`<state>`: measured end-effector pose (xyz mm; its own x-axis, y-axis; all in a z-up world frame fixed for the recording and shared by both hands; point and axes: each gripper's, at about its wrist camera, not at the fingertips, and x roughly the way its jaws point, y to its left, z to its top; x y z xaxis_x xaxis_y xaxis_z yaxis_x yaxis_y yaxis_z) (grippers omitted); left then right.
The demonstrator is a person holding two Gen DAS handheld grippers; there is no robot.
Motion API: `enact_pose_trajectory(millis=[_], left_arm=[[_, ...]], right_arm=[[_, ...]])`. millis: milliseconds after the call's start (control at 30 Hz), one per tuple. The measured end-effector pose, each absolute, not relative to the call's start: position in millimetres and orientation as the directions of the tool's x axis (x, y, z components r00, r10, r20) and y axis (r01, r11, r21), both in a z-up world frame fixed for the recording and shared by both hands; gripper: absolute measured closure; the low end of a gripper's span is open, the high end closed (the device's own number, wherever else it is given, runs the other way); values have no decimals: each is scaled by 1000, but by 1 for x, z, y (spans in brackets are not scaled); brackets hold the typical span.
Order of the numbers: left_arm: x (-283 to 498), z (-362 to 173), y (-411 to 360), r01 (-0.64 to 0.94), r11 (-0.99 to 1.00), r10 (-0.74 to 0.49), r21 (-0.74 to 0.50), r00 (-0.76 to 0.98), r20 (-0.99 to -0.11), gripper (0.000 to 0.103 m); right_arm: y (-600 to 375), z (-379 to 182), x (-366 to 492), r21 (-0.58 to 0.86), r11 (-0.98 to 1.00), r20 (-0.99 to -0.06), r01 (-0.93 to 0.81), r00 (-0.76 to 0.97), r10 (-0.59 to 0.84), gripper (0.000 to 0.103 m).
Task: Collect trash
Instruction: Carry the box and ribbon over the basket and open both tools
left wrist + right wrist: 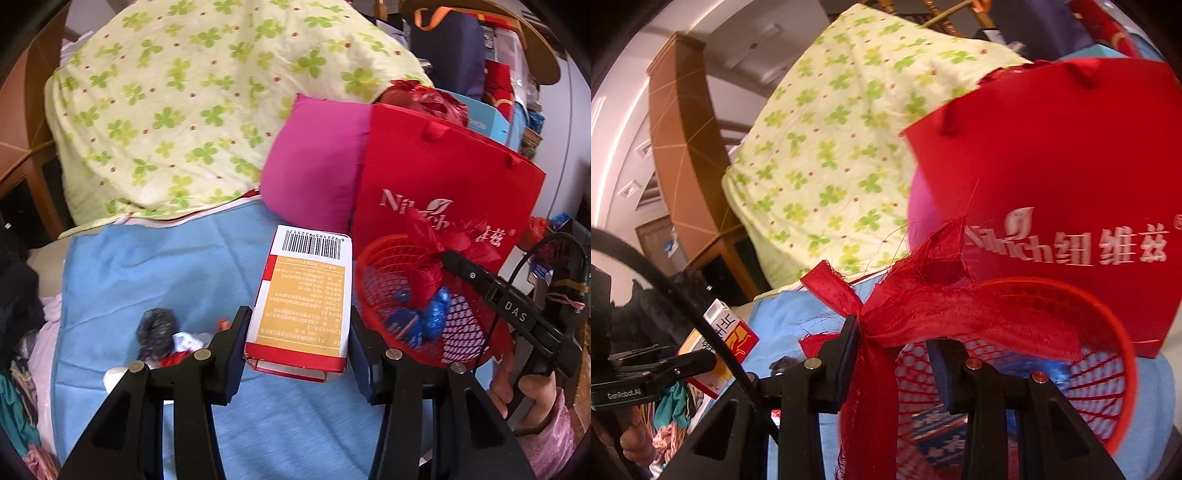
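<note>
My left gripper [297,347] is shut on a white, orange and red carton [306,295], barcode end pointing away, held above the blue sheet [147,273]. Just right of it hangs a red mesh basket [417,306] with blue wrappers [432,317] and red cloth inside. My right gripper [894,350] is shut on the basket [1108,350] at its rim, where a frayed red ribbon [923,306] is knotted. In the left wrist view the right gripper [448,258] reaches in from the right. The carton [731,332] and left gripper [683,365] show at lower left in the right wrist view.
A red paper bag [443,177] stands behind the basket against a pink pillow [317,166] and a clover-print quilt [177,103]. A dark fuzzy lump [159,328] and white and red scraps [184,343] lie on the sheet. Clothes pile at the left edge [18,332].
</note>
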<state>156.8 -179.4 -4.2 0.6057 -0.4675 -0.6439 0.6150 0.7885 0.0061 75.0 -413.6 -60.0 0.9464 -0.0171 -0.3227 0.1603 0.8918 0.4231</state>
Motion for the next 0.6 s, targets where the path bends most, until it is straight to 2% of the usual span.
enact_pose_trajectory(millis=[433,500,567,600], left_arm=[[152,-18,-261,719,693,-559,-46,496,-665,51],[152,-23,-270,720,693,-552,-40,493,-672,45],[153,-27,-275,722,691,-550,-39,489,-677,40],[153,-30,-276,720,693,-545,-35,491,-680,38]], right_arm=[[-484,-87,59,558,795,-381,236,925,-7,61],[-489,-89,59,569,783,-389,252,921,-13,57],[-496,-91,57,585,765,-391,270,920,-26,37],[-498,-91,56,596,755,-386,273,922,-29,33]])
